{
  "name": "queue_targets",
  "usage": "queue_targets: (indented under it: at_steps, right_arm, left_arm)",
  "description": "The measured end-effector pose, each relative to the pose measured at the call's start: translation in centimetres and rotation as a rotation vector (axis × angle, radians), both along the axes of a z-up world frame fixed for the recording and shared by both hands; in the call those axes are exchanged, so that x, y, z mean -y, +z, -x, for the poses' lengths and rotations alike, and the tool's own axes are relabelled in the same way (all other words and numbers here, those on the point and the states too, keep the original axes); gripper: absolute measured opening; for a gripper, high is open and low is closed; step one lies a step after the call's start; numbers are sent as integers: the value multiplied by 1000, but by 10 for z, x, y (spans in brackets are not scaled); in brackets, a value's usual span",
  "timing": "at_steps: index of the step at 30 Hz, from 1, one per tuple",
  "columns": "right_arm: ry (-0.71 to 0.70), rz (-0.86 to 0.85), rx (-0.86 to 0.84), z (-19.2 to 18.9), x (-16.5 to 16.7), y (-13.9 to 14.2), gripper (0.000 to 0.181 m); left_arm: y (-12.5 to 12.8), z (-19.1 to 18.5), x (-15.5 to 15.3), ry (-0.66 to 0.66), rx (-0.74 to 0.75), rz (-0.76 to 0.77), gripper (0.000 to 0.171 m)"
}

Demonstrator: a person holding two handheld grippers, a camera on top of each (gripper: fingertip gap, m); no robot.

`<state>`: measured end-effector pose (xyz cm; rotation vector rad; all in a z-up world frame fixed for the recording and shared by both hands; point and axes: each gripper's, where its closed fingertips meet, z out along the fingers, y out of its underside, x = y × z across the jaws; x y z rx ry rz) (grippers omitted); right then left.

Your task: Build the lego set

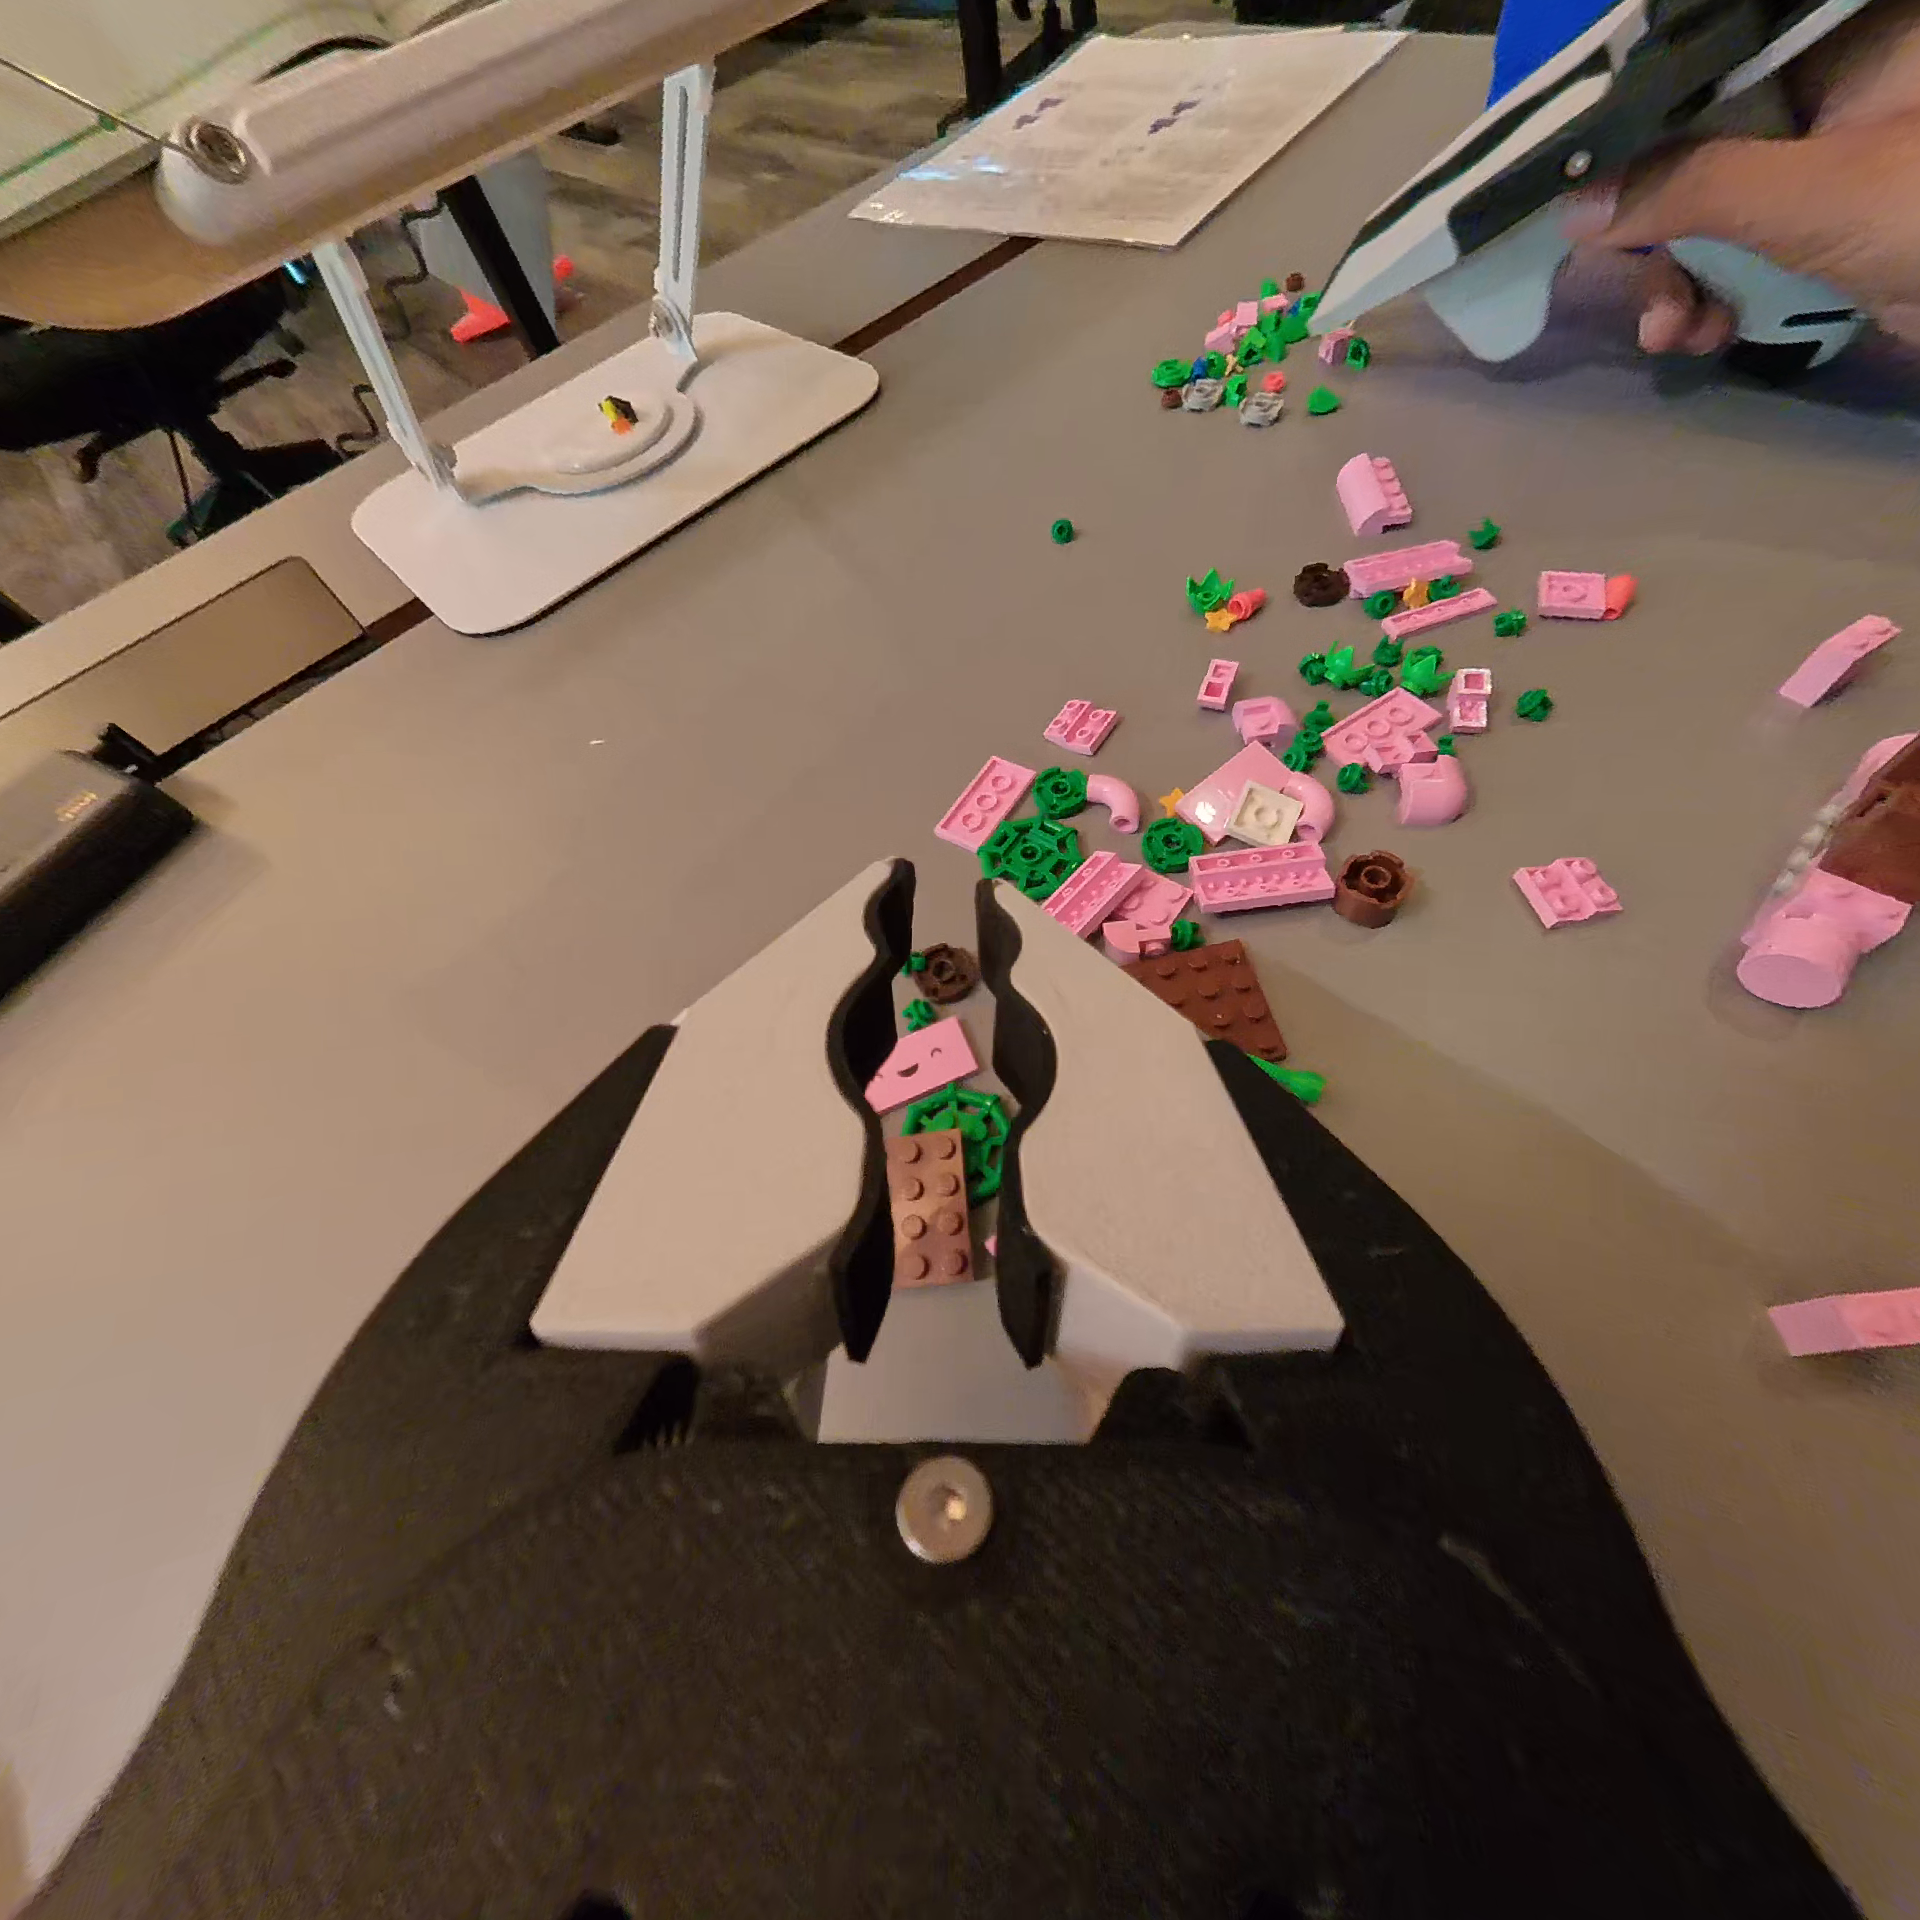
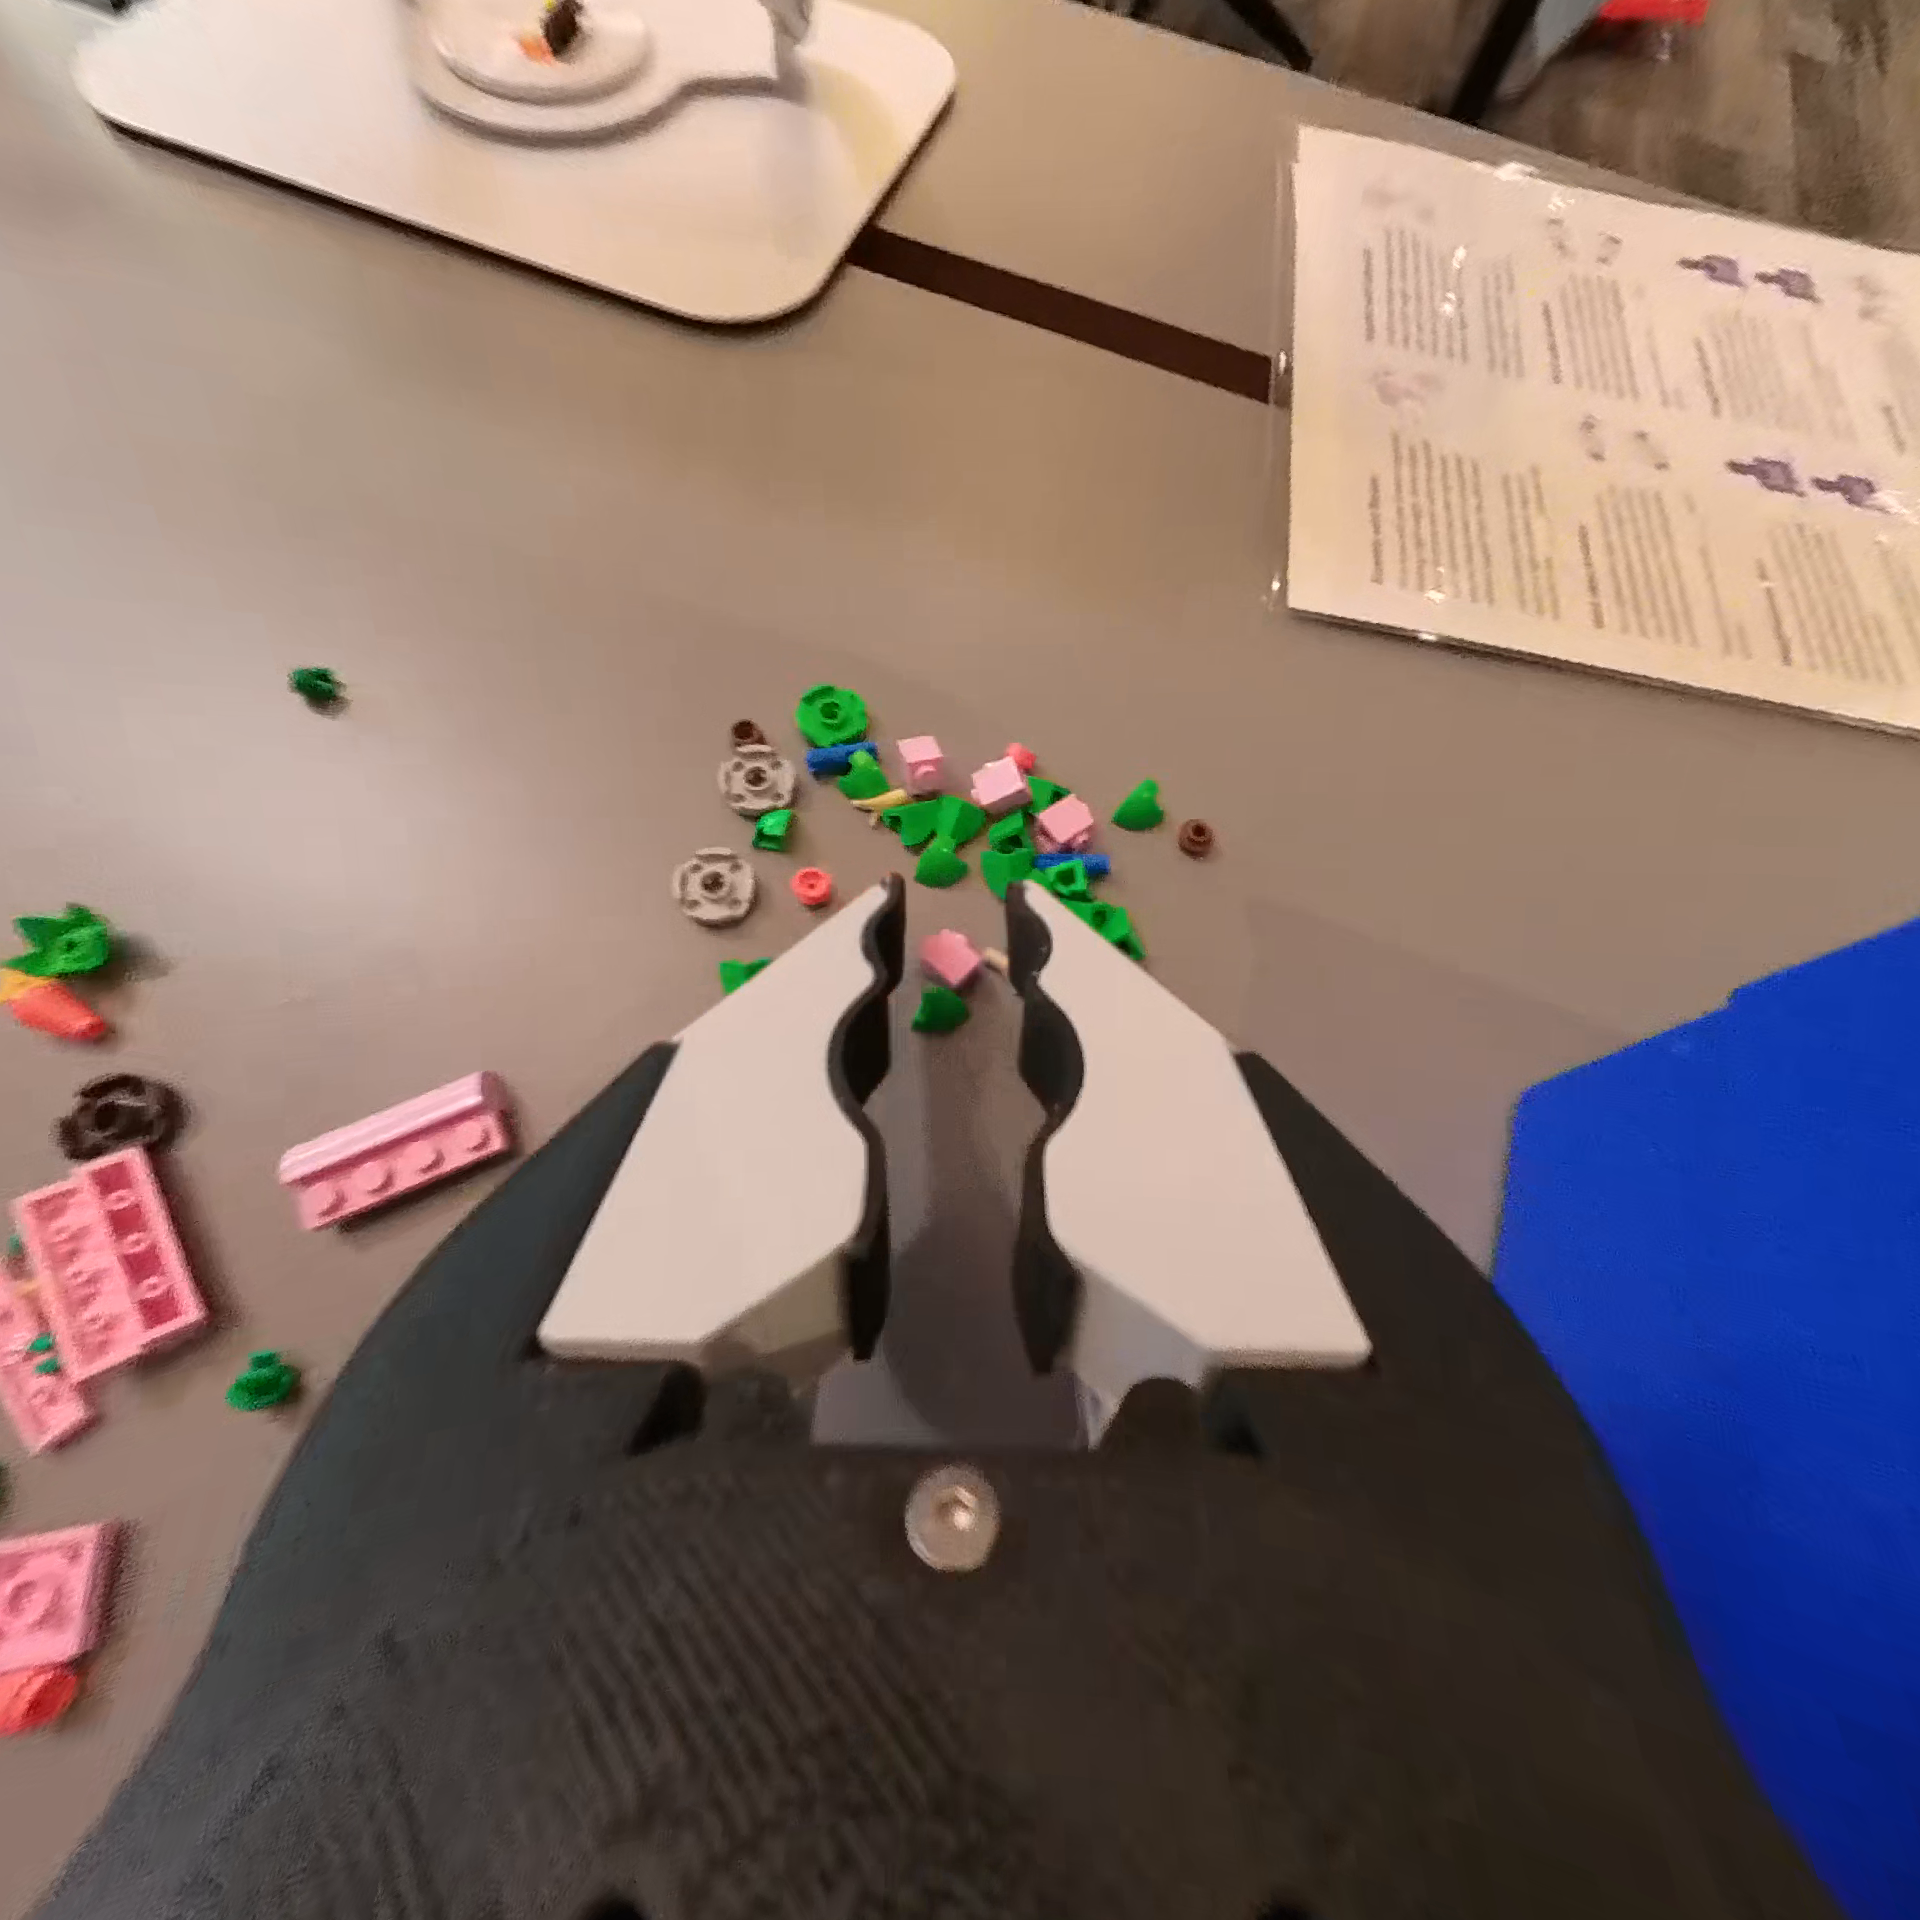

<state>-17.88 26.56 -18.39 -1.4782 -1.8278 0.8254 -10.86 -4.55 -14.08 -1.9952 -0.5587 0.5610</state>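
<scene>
We hold the right gripper [image 2: 954, 902], jaws apart, at frame centre straddling a small pink brick [image 2: 951, 956] to pinch it; the left gripper [image 1: 943, 883] waits, jaws also apart

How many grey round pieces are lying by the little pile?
2. One grey round piece lies at the small pile's left edge; the other sits nearer the right gripper. More could hide under other bricks.

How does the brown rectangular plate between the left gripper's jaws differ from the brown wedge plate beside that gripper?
The brown rectangular plate is a lighter brown; the brown wedge plate is a darker, reddish brown. The rectangular plate is narrow, two studs wide; the wedge plate is wider and tapered. The rectangular plate sits between the left gripper jaws; the wedge plate lies outside them. Both are flat, studs up.
</scene>
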Motion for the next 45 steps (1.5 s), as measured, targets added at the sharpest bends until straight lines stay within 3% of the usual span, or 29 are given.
queue_targets:
  at_steps: [6,8,9,17,19,24,26,28,30,33,36,39,40,42,45]
  right_arm:
    - [-2,-70,48,-3,-5,-10,19]
    - [16,-79,49,-5,-4,-11,0]
    - [26,-66,48,-7,-2,-10,0]
    - [30,139,-122,-25,4,37,0]
    - [-7,109,-93,-28,-6,32,2]
    - [-21,22,68,-38,-4,-2,26]
    - [-12,4,108,-41,-1,-11,24]
    - [22,25,115,-42,7,-11,9]
    - [123,86,43,-42,29,6,9]
    - [419,277,-194,-58,93,64,9]
    - [736,613,-355,-103,160,119,8]
    - [915,933,-320,-138,199,144,9]
    - [955,1003,-310,-147,206,149,8]
    - [1027,1055,-359,-163,214,162,8]
    - [1112,920,-474,-184,223,169,8]
  left_arm:
    - [4,2,3,2,37,-60,13]
    - [4,2,3,2,43,-67,13]
    - [3,2,3,2,42,-64,13]
    - [-2,1,-1,-2,31,-25,12]
    - [-1,1,-1,-5,33,-29,12]
    - [-1,-1,-3,-13,31,-32,12]
    - [0,-2,-4,-18,26,-33,12]
    - [1,-4,-6,-27,24,-37,12]
    - [2,-6,-8,-37,16,-39,12]
    - [10,-17,-19,-113,9,-83,14]
    - [38,-45,-46,-265,34,-280,20]
    - [66,-80,-72,-399,88,-490,24]
    - [72,-89,-81,-430,136,-559,21]
    - [87,-109,-95,-529,367,-764,19]
    - [103,-127,-99,-711,804,-1066,22]
